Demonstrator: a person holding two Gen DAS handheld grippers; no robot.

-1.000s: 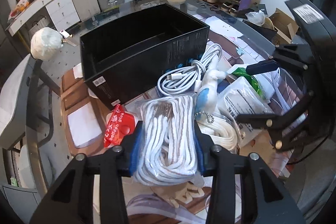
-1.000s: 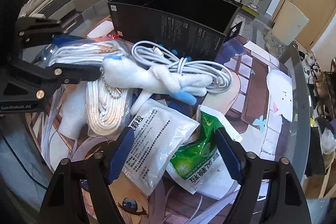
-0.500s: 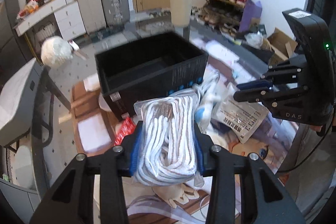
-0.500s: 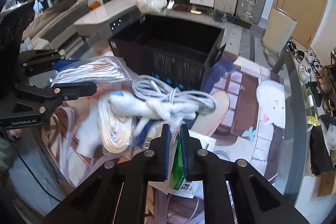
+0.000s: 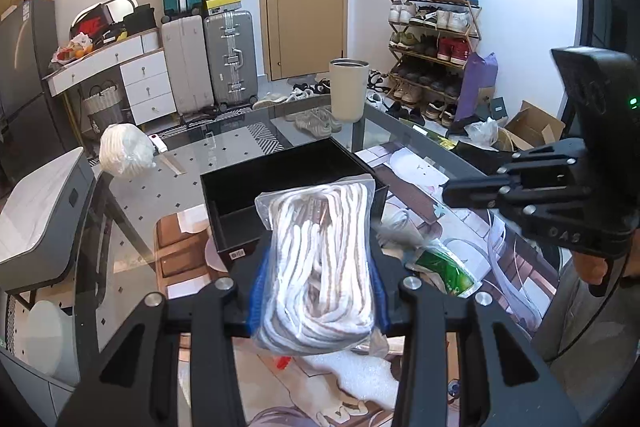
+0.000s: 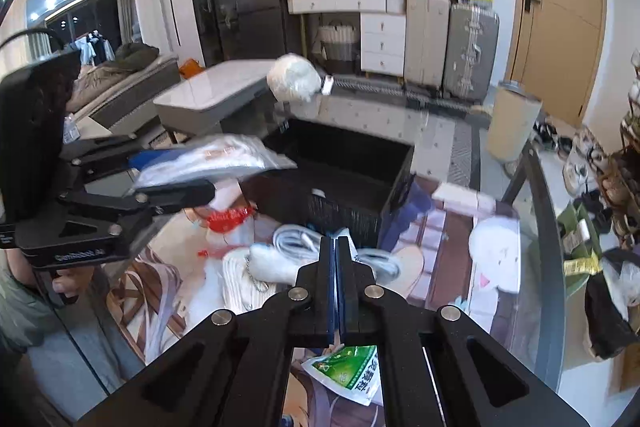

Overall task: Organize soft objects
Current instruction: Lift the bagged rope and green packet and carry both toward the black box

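The open box point(image 5: 280, 183) stands on the bench point(image 5: 240, 143), and all places here are told from it. Before it, the bagged rope point(image 5: 320, 267) hangs between the left claw point(image 5: 318, 291) pads. Behind it stands the cup point(image 5: 347, 89), left and behind lies the wrapped bundle point(image 5: 124, 151). Right of its near corner lie the coiled cable point(image 6: 372, 259) and the plush toy point(image 6: 268, 263), with the sachet point(image 6: 352, 371) nearest the camera.
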